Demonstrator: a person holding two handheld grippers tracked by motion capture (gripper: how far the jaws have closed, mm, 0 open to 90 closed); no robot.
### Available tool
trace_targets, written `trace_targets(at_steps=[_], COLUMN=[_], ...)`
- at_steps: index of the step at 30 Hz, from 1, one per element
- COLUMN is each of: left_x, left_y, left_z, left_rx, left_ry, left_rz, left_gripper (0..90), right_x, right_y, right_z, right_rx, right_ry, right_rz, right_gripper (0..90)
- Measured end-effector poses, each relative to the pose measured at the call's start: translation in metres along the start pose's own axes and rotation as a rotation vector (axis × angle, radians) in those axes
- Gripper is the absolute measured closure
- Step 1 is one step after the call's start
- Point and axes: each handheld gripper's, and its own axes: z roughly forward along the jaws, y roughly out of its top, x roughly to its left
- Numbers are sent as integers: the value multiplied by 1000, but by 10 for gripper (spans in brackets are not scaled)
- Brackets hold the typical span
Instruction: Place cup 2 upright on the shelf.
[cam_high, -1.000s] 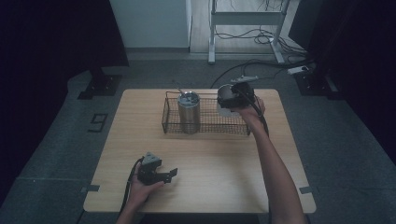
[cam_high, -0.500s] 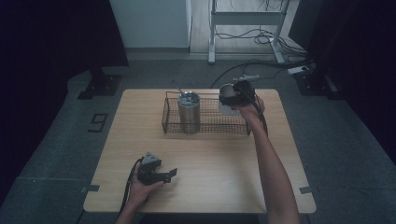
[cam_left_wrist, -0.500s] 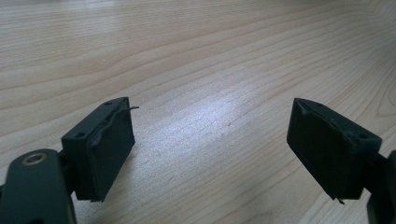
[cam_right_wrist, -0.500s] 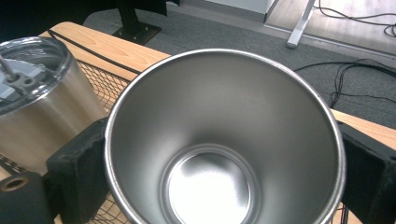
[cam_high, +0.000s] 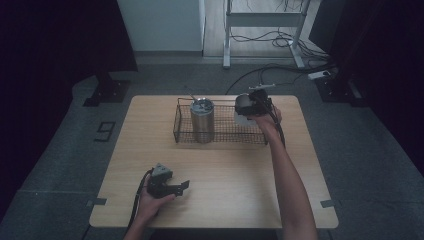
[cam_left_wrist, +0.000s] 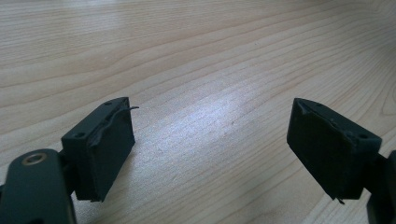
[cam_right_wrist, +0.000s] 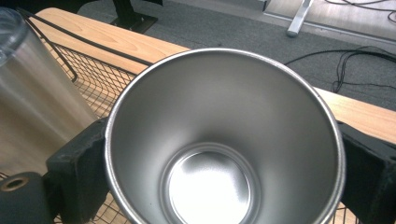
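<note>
One lidded tumbler (cam_high: 202, 120) already stands in the wire basket (cam_high: 220, 134); the right tool (cam_high: 248, 106) grasps a steel cup (cam_right_wrist: 224, 140) over its two-o'clock end, unreleased; the left tool (cam_left_wrist: 210, 149) idles released at seven o'clock on the tabletop (cam_high: 225, 170).

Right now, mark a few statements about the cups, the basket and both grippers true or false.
1. The right gripper grips an empty steel cup. True.
2. A lidded tumbler stands in the wire basket. True.
3. The left gripper holds a spoon. False: nothing sits between its jaws, which stand apart above the bare table.
4. The basket lies on the floor. False: it sits on the table's far side.
</note>
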Motion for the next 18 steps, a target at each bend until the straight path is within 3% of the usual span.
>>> trace_targets(at_steps=[8,18], left_x=[-1,-1], left_y=[0,-1], left_z=[0,1], left_rx=[3,5], left_ry=[1,1], left_rz=[3,7], left_gripper=[151,152], right_x=[0,1], right_y=[-6,-17], right_z=[10,23], right_rx=[42,73], right_ry=[-34,-35], right_rz=[-10,-10], right_gripper=[62,62])
